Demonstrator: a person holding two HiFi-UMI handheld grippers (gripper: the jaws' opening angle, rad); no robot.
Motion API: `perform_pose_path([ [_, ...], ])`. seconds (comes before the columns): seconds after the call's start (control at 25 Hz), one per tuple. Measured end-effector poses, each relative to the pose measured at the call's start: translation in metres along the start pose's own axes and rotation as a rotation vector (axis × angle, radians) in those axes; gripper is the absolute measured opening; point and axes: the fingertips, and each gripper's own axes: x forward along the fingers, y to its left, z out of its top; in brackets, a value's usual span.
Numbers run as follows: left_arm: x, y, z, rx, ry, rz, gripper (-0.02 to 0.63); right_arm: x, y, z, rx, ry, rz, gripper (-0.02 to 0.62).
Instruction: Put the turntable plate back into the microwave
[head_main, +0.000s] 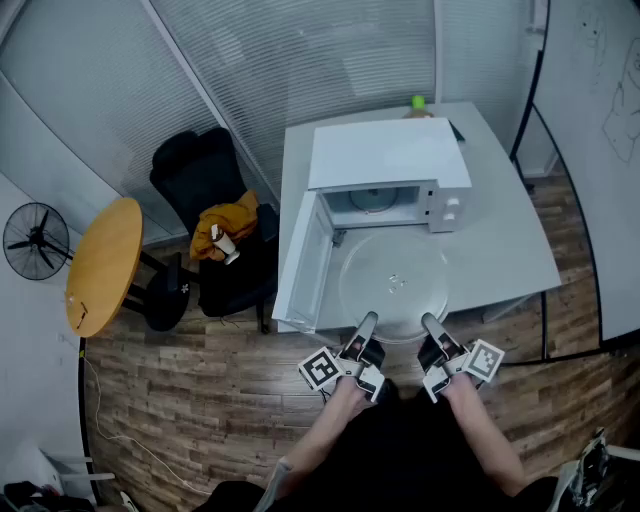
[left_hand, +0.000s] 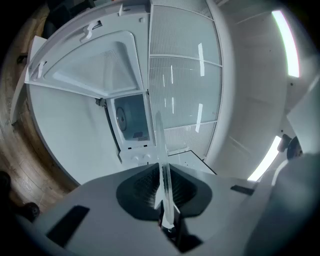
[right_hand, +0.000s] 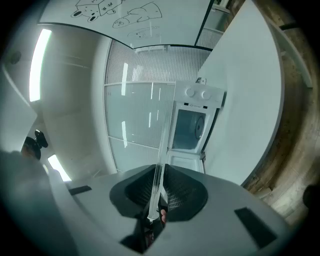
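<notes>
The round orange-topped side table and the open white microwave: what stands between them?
A black chair holding a yellow cloth, in the head view.

White table on a wood-plank floor, with 1 microwave on it.

The microwave stands toward the table's back, its door swung wide open to the left and reaching out over the table's left part; the 2 knobs face the front. Just behind the microwave, a small green-topped thing shows at the table's back edge; what it is cannot be told. On the floor to the left of the table stand a black chair, a round wooden table and a fan, well apart from the white table.
</notes>
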Motion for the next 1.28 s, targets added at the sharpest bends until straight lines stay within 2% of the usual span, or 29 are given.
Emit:
perform_pose_path([
  [0.28,-0.001,0.002,0.002,0.016,0.014,0.002,0.023,0.001,-0.002,-0.002,-0.003,-0.002,-0.006,0.051],
  [0.52,-0.004,0.002,0.006,0.020,0.010,-0.011,0.026,0.004,0.002,-0.004,0.010,-0.007,0.026,0.054],
  [0.72,-0.008,0.005,0.005,0.018,0.020,-0.002,0.026,0.003,-0.001,-0.009,0.012,-0.005,0.010,0.052],
  [1.0,-0.005,0.015,0.010,0.005,-0.010,0.000,0.021,0.009,-0.013,-0.006,0.020,0.020,-0.021,0.051],
  [1.28,0.007,0.029,0.019,0.008,-0.040,0.039,0.021,0.026,-0.032,0.002,-0.002,0.079,-0.046,0.054],
])
